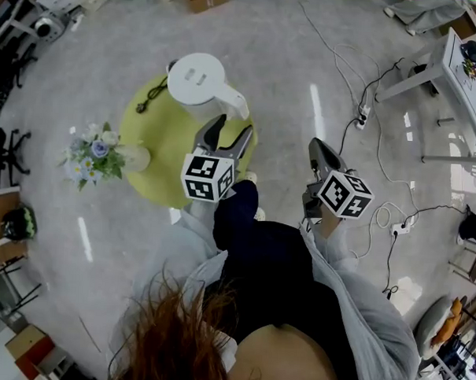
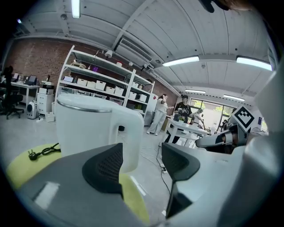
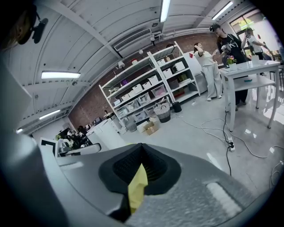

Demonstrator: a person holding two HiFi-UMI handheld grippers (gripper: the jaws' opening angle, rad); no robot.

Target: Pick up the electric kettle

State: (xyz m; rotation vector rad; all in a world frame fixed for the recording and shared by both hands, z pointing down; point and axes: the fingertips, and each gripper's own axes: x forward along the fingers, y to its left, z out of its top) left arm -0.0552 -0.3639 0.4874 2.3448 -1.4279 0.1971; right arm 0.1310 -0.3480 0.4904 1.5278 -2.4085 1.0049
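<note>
Electric kettle (image 1: 197,83) pickup, approach stage.

- **Left jaws:** the jaws of the left gripper (image 1: 231,131) are standing wide apart, with nothing between the pads. They are pointing at the kettle from just beside it. Its handle (image 2: 128,128) is showing beyond the left-hand pad, not yet inside the gap.
- **Right jaws:** the jaws of the right gripper (image 1: 317,149) are pressing together on nothing. They are hanging over the floor, well apart from the kettle and on its handle side.
- **Kettle:** it is resting upright, lid on, on the round yellow-green table (image 1: 157,138), with its handle turning toward the person.
- **Nearby things:** a black cord with plug (image 1: 151,95) is lying on the table just beside the kettle, on the side away from the handle. A vase of flowers (image 1: 94,151) is standing at the table's rim, farther from the kettle on that same side.

**Progress, as judged:** only the reach toward the kettle is under way, and no grip or lift is showing. Bringing the open jaws round the handle, closing them on it and raising the kettle clear of the table are all remaining.
</note>
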